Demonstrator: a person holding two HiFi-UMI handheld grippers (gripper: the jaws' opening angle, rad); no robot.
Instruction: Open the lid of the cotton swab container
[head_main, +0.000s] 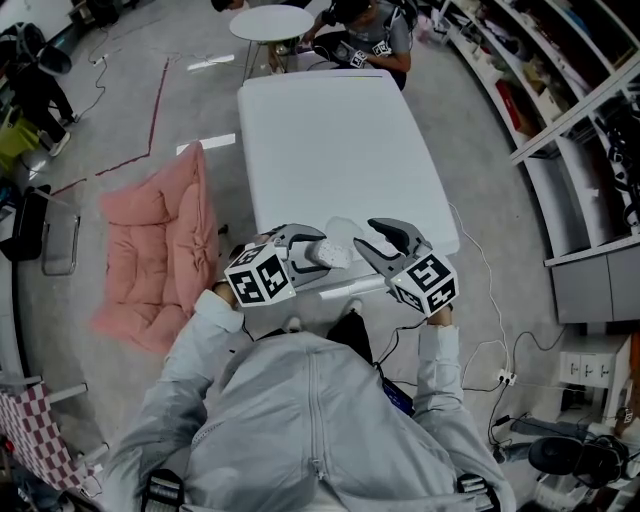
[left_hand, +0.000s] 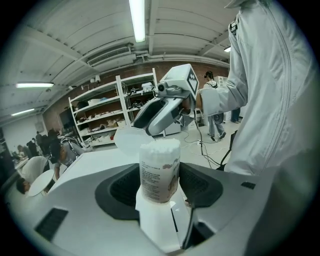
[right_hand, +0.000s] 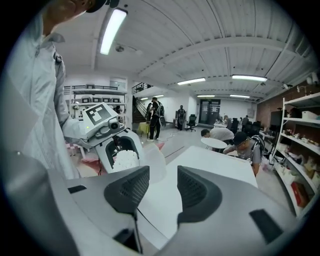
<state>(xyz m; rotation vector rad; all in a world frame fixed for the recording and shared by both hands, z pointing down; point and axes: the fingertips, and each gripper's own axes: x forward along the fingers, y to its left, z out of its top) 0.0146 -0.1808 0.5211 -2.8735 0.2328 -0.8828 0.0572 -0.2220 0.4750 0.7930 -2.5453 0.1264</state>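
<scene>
Holding the cotton swab container (left_hand: 159, 170) is the left gripper (left_hand: 159, 184). Its two dark pads (left_hand: 122, 189) press on the sides of the container, low down, one on each side. The container stands up straight between them, and its top half pokes out above the jaws. It is held up in the air, over the near edge of the white table (head_main: 340, 130).

The lid (left_hand: 131, 141) is open. It is see-through and round, and it tips back from the top of the container on the side away from the left gripper. The white tips of the cotton swabs (left_hand: 160, 146) show at the open top, packed close together.

The right gripper (right_hand: 163, 192) is just beside the container, on the lid's side. Its jaws stand apart and nothing is between them. In the right gripper view, the lid sits just past the tip of the jaw on the left, near it but not inside the gap. I cannot tell if it touches that jaw.
</scene>
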